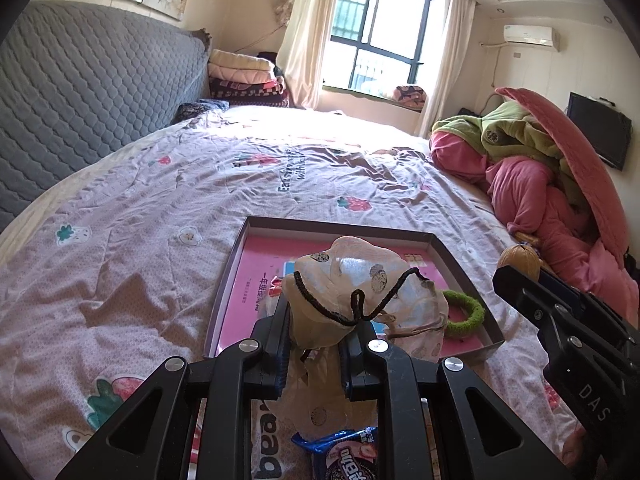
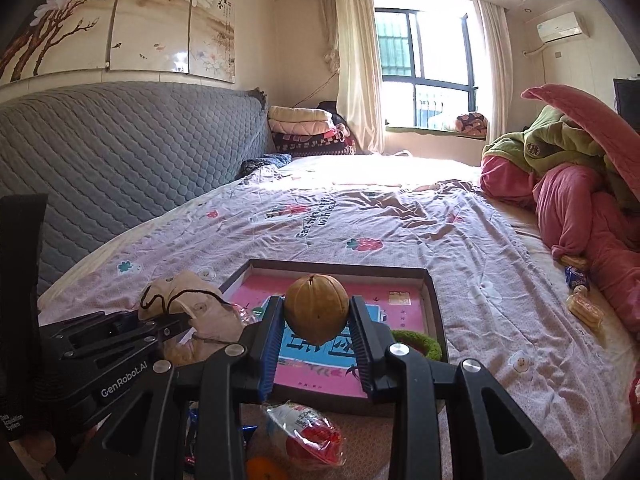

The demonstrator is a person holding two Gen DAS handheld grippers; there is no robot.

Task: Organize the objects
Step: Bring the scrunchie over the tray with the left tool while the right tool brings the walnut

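Observation:
My left gripper (image 1: 316,332) is shut on a beige drawstring pouch (image 1: 352,280) with a black cord, held above the near edge of a shallow box (image 1: 236,248) with a pink book inside. My right gripper (image 2: 316,320) is shut on a round tan ball (image 2: 316,308), held above the same box (image 2: 434,300). A green fuzzy ring (image 1: 466,314) lies in the box's near right corner; it also shows in the right wrist view (image 2: 424,344). The left gripper and pouch (image 2: 188,304) show at left in the right wrist view.
The box sits on a bed with a pink patterned sheet (image 1: 140,240). A blue cookie packet (image 1: 344,456), a wrapped red snack (image 2: 312,436) and an orange item (image 2: 264,470) lie near me. Pink and green bedding (image 1: 540,184) is piled right; small snacks (image 2: 580,300) lie beside it.

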